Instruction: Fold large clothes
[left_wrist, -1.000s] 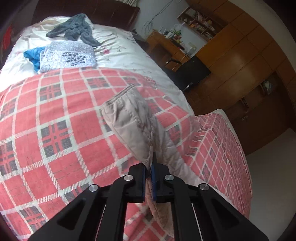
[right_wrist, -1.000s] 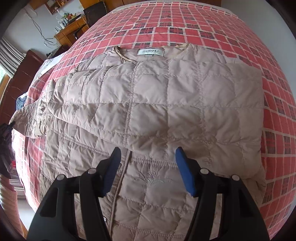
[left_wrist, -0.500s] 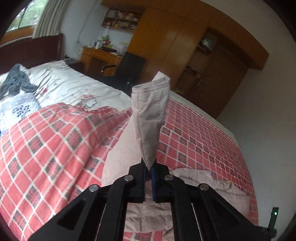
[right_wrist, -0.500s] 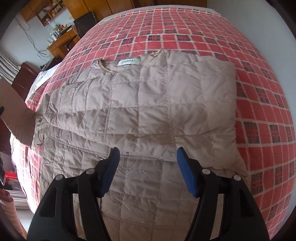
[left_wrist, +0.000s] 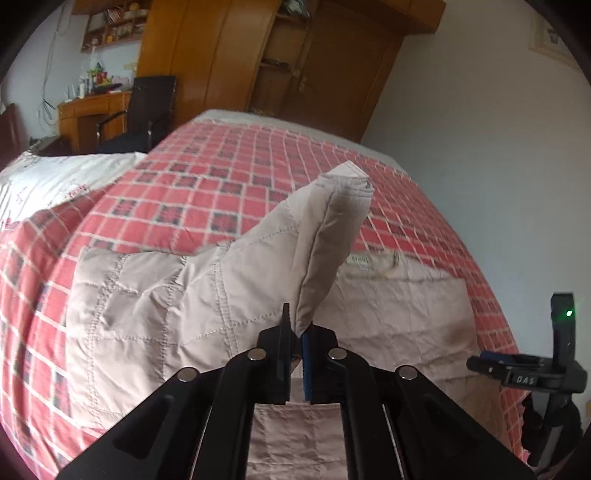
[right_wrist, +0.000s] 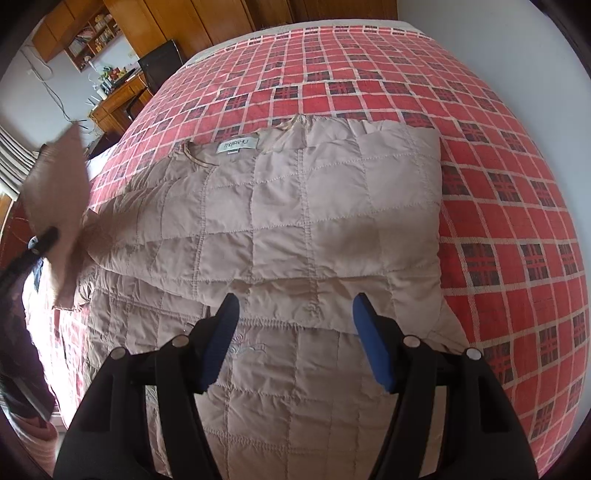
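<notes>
Your left gripper (left_wrist: 297, 334) clenched the beige quilted jacket's sleeve (left_wrist: 325, 236) by a thin edge; it risked slipping. Right gripper (right_wrist: 295, 332) hung released.

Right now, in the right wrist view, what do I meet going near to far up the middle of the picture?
Open right tongs → beige quilted jacket lying flat → white neck label at its collar → red plaid bedspread → brown wooden wardrobe against the far wall.
</notes>
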